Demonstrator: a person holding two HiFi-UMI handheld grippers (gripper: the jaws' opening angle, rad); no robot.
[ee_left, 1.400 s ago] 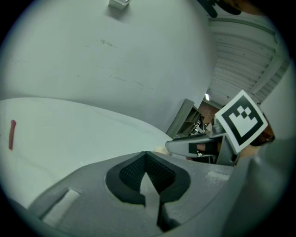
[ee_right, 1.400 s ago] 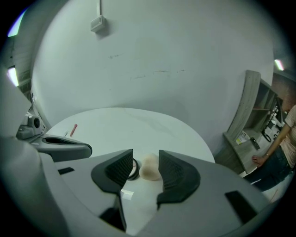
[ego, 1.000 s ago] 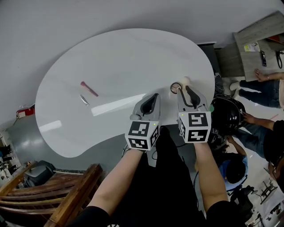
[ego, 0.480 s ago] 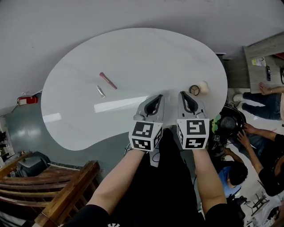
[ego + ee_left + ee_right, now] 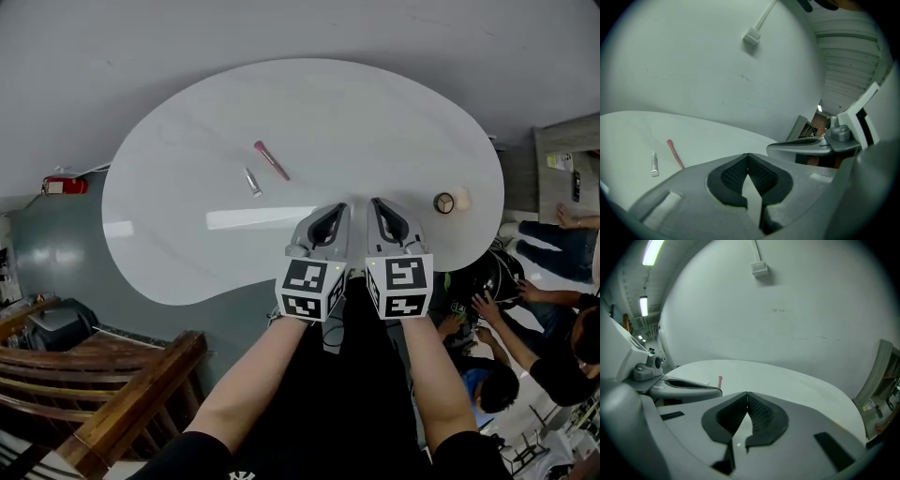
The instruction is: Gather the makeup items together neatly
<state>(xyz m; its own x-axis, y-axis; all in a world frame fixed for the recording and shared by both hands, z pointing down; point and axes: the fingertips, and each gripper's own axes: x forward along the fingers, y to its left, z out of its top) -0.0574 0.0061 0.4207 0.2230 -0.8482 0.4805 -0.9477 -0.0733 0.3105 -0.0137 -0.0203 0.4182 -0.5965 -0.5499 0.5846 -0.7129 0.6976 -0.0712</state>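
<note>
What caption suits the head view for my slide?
Shut, empty left gripper and just-closed, empty right gripper over a white table; pink stick and tube at left, round item at right.

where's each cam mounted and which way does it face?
Head view: on the head, looking steeply down at the table; forearms, left gripper and right gripper show.
Left gripper view: on the left gripper, looking past its shut fingers over the table to a wall; right gripper at right.
Right gripper view: mirrored, left gripper at left.
Shared: pink stick, in all three.
</note>
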